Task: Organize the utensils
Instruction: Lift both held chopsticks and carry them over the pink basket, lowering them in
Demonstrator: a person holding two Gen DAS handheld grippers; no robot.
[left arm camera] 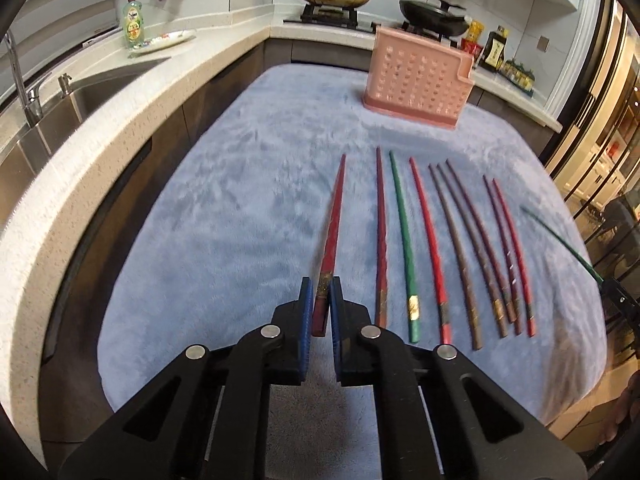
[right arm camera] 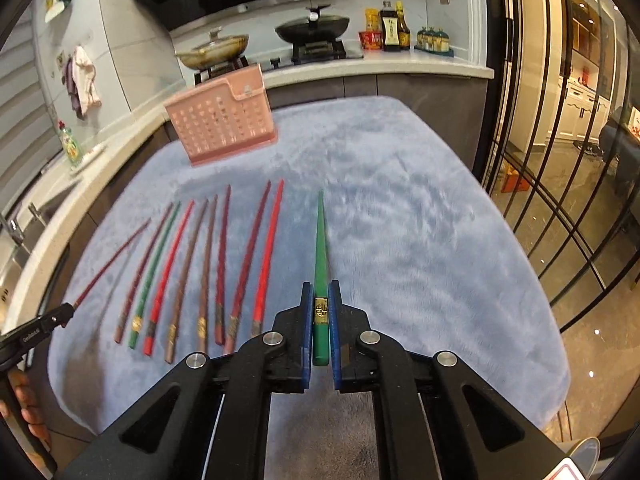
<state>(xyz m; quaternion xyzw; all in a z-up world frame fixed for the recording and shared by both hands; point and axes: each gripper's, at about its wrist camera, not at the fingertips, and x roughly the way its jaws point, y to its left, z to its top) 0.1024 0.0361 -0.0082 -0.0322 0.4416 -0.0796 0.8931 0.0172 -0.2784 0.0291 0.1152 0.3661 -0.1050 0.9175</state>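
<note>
My left gripper [left arm camera: 321, 285] is shut on the thick end of a dark red chopstick [left arm camera: 333, 220], which points forward above the blue cloth [left arm camera: 240, 208]. My right gripper [right arm camera: 321, 289] is shut on a green chopstick [right arm camera: 320, 240] near its gold band. Between the two held sticks, several chopsticks [left arm camera: 440, 248] in red, green, brown and maroon lie side by side on the cloth. A pink perforated utensil holder [left arm camera: 418, 80] stands at the cloth's far end, also in the right wrist view [right arm camera: 222, 124]. In that view the left gripper [right arm camera: 66, 315] shows at the left edge.
A steel sink [left arm camera: 92, 92] with a faucet [left arm camera: 22, 80] and a green dish-soap bottle [left arm camera: 134, 20] lines the counter on the left. A stove with two pans [right arm camera: 312, 28] and sauce bottles [right arm camera: 394, 26] stands behind the holder. A glass partition [right arm camera: 560, 160] runs along the right.
</note>
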